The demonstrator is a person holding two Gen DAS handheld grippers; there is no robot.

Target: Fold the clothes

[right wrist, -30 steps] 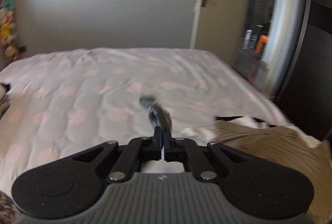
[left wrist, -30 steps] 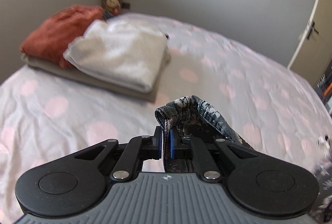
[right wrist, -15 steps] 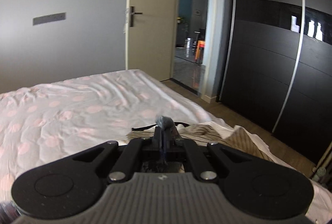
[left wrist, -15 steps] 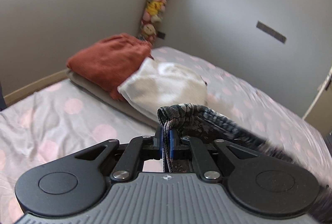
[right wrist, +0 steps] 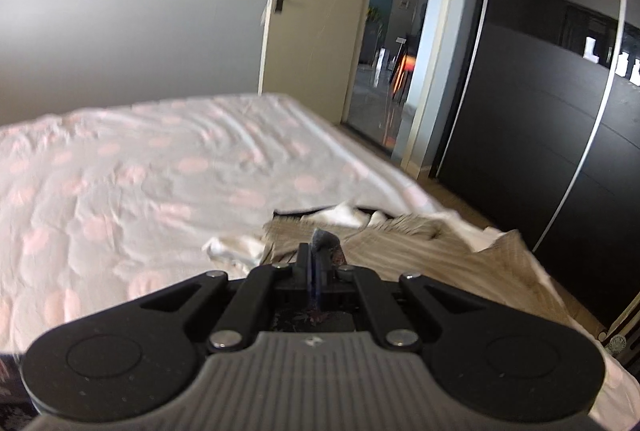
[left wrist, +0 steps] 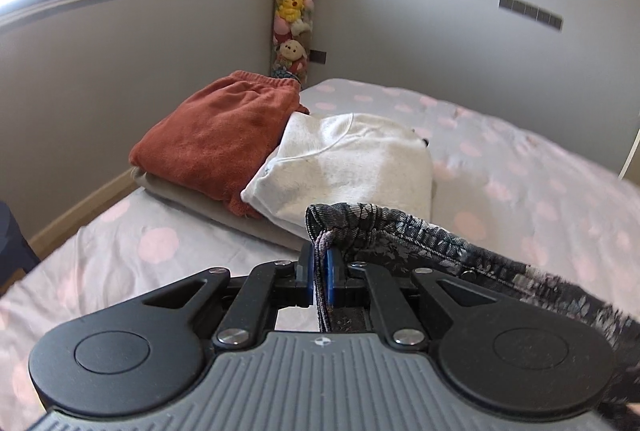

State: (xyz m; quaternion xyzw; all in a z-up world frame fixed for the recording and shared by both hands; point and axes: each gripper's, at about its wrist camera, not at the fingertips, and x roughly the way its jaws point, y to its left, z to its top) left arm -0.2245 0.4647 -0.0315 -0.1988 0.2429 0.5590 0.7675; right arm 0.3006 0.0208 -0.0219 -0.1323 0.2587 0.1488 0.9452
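My left gripper (left wrist: 319,267) is shut on the elastic waistband of a dark patterned garment (left wrist: 400,231), which stretches taut away to the right and hangs above the bed (left wrist: 520,159). My right gripper (right wrist: 314,265) is shut on another bit of the same dark garment (right wrist: 325,239); only a small tuft shows above the fingers. Most of the garment is hidden below both grippers.
A folded stack sits at the bed's far left corner: a rust towel (left wrist: 216,135) and a white garment (left wrist: 348,167) on a beige one (left wrist: 192,195). A crumpled beige striped cloth (right wrist: 420,251) and white cloth (right wrist: 236,251) lie at the bed's right edge, near a dark wardrobe (right wrist: 540,131).
Both grippers rose from close to the bed, lifting the dark garment. The left view tilted up toward the window; the right swung toward the door and wardrobe, then back a little.
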